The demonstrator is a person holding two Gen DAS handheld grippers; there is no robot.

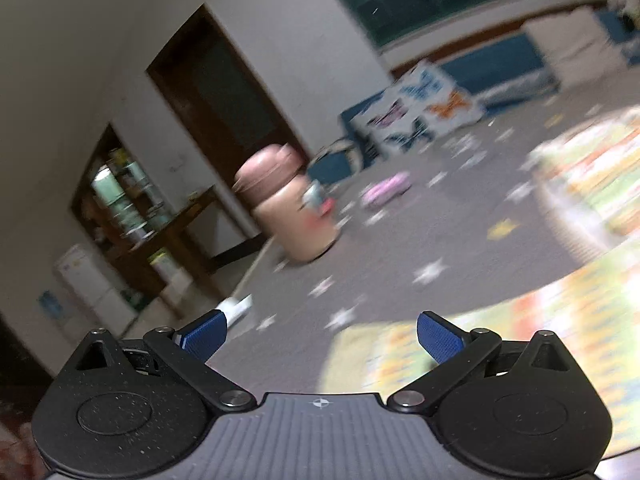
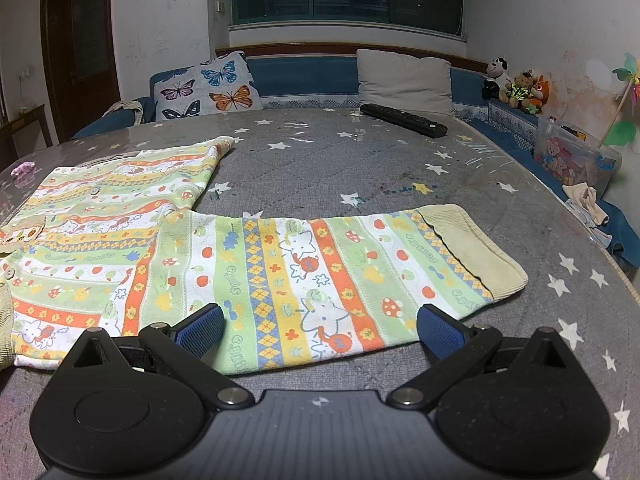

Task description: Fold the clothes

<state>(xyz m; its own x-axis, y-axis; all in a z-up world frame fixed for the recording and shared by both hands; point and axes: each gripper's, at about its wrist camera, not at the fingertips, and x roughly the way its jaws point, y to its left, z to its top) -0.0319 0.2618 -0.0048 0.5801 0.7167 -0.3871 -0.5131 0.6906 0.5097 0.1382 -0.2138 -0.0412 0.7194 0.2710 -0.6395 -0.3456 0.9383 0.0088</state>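
A child's striped patterned top (image 2: 120, 236) lies flat on the grey star-print table (image 2: 320, 160). Its right sleeve (image 2: 320, 280) with a beige ribbed cuff (image 2: 472, 248) stretches to the right, just in front of my right gripper (image 2: 320, 332), which is open and empty just above the sleeve's near edge. My left gripper (image 1: 320, 336) is open and empty, tilted and blurred, above the table with parts of the top (image 1: 480, 340) at the right and lower right.
A black remote (image 2: 402, 120) lies at the table's far side. A pink bottle (image 1: 288, 208) and a small pink object (image 1: 386, 190) stand on the table's left part. Butterfly cushion (image 2: 208, 88), grey cushion (image 2: 404, 80) and sofa are behind. A toy box (image 2: 576, 160) is at the right.
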